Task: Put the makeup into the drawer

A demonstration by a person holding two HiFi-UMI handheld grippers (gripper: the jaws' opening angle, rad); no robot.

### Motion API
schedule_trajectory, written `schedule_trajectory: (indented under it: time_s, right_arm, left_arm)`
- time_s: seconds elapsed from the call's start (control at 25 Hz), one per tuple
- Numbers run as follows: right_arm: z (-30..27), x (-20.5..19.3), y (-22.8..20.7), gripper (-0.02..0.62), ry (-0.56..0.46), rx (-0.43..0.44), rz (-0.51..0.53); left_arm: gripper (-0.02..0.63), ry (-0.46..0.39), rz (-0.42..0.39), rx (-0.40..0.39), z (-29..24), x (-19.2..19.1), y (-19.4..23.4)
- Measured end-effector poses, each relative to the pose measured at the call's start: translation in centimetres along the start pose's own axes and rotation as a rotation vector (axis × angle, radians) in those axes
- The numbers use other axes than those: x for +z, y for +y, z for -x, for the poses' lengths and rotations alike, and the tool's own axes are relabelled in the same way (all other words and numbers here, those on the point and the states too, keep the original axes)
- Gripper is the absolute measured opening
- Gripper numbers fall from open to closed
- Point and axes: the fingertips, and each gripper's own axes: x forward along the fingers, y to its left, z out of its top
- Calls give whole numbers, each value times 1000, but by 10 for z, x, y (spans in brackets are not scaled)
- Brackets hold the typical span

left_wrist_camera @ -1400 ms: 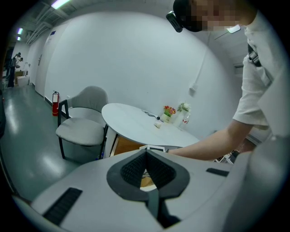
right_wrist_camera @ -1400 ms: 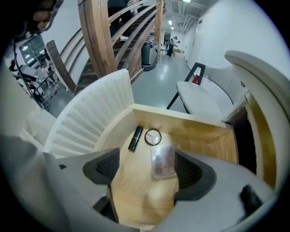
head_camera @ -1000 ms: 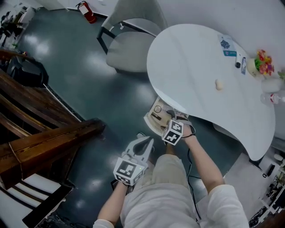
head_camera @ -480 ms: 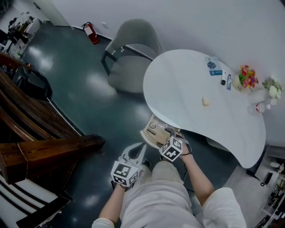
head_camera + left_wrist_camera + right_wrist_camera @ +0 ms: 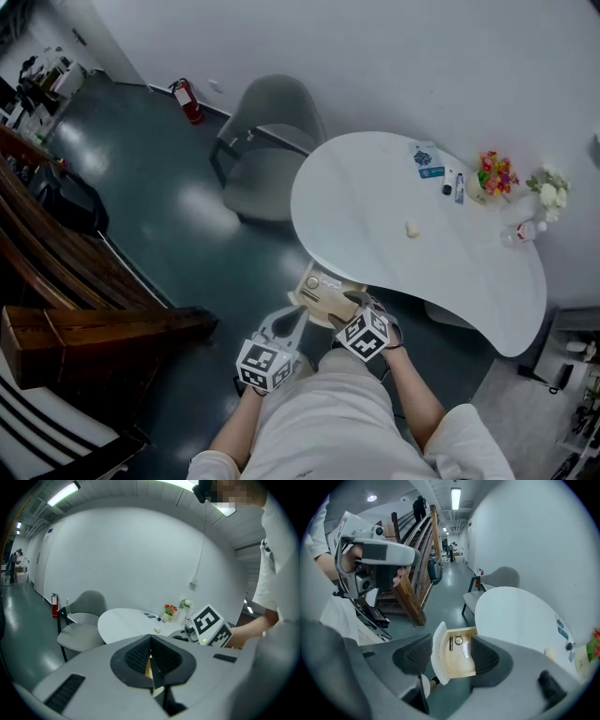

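**Drawer open, some makeup inside, more still on the table**

Head view: The drawer (image 5: 319,298) stands pulled out from under the edge of the white table (image 5: 375,206), just in front of the person. The right gripper (image 5: 349,307) is above the drawer's near side, and the left gripper (image 5: 292,321) is just beside the drawer, over the floor. At the far side of the table, well apart from both grippers, lie a cream lump (image 5: 412,229), 2 dark tubes (image 5: 458,187) and a blue card (image 5: 427,159), near a pot of flowers (image 5: 495,173).

Left gripper view: The jaws of the left gripper are pressed together and pinch nothing. It looks across the table toward the flowers.

Right gripper view: The jaws of the right gripper are apart and closing, and nothing is between them. Through the gap the drawer shows below, with 3 small things on its wooden bottom: a dark stick (image 5: 451,643), a round piece (image 5: 459,641) and a pale piece (image 5: 465,650).

Progress: I judge the task as partly done. The 3 pieces in the drawer look like makeup already put away. The dark tubes and the cream lump on the table probably must still be brought, though they are too small to identify surely. Both grippers are empty, and the drawer is not yet shut.
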Motion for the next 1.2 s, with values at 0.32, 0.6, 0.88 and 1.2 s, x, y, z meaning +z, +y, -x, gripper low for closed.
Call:
schedule_trajectory:
  time_s: [0.32, 0.6, 0.88, 1.2]
  right_arm:
    - [47, 19, -5, 126, -111, -33, -93]
    - [70, 35, -9, 15, -203, -22, -223]
    - [76, 39, -4, 14, -258, 8, -306]
    - [77, 39, 0, 14, -252, 6, -312]
  left_arm:
    - [8, -12, -21, -62, -13, 16, -17]
    - [8, -15, -40, -106, -21, 24, -29]
    - [8, -9, -52, -128, -23, 27, -33]
    - [8, 3, -60, -157, -25, 25, -40]
